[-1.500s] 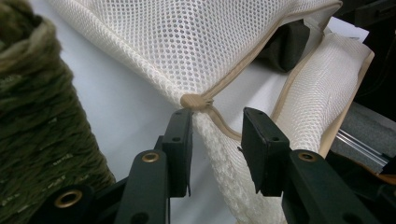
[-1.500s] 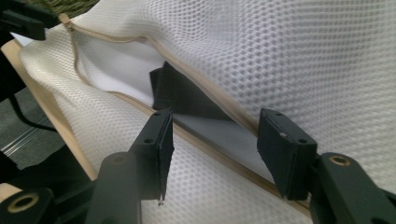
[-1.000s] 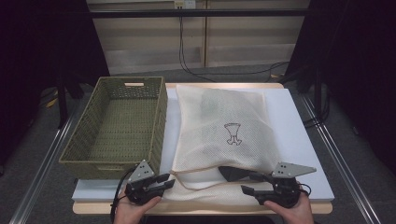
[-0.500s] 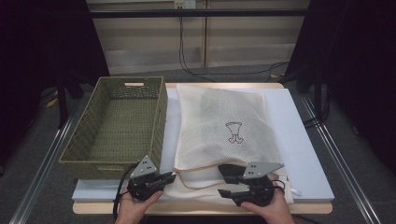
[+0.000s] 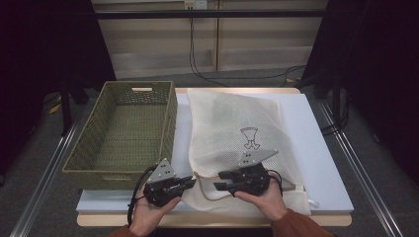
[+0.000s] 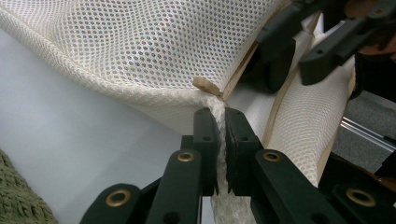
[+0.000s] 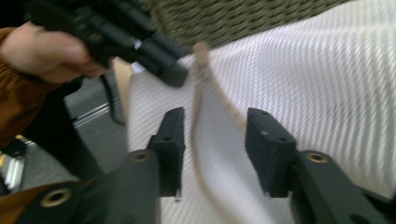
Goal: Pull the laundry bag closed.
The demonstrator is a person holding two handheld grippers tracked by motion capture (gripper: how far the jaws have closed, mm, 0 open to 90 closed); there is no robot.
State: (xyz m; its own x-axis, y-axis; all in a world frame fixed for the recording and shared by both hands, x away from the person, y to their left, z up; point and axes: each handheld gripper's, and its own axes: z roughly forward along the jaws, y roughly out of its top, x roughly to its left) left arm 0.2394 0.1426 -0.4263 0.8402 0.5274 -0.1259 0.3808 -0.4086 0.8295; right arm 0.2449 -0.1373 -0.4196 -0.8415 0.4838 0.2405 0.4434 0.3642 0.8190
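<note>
The net bag [image 5: 237,143] lies flat on the white table [image 5: 321,148], just beside the green basket [image 5: 123,133]. The left gripper [image 6: 221,116] pinches the bag's near edge tight (from above that grip is hard to see). The right gripper [image 7: 215,128] has been closing, its jaws apart around the bag's cord [image 7: 198,93].

Both grippers are black — the left gripper [image 5: 190,183] and right gripper [image 5: 217,186] each carry a grey three-cornered plate dotted with screws. Brass-coloured rivets mark the finger [image 6: 205,135] joints; rust-orange sleeves [image 5: 296,224] cover the forearms.
</note>
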